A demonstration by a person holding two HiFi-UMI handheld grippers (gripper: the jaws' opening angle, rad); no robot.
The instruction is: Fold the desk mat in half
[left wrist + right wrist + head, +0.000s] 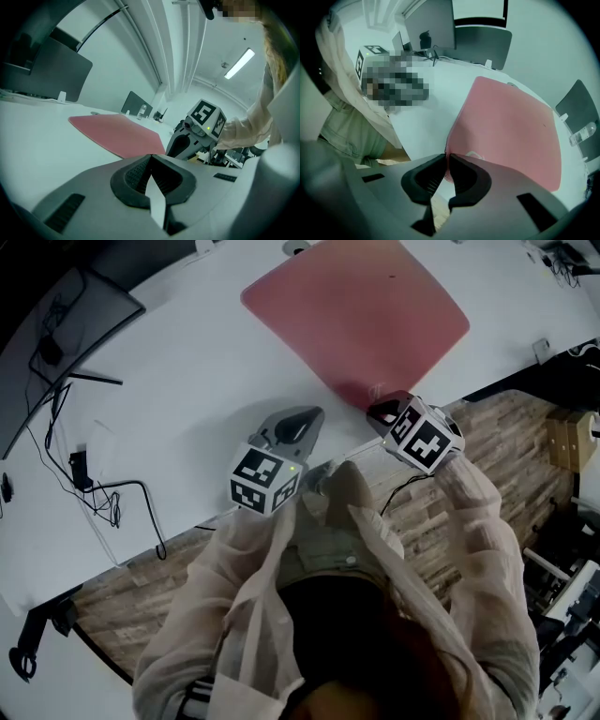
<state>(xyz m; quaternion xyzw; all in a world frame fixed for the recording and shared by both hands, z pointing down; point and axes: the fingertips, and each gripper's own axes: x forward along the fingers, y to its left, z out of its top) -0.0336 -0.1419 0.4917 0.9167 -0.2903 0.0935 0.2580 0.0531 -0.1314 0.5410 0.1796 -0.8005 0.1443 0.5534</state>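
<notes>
Right tongs (446,158) point steeply down and pinch the near corner of the pink desk mat (511,136). From there the mat lies flat, stretching away across the white counter (187,381). Left tongs (150,161), pressed together and empty, hang nearly level just beside them, off the mat. The fold likely means carrying that corner away.
</notes>
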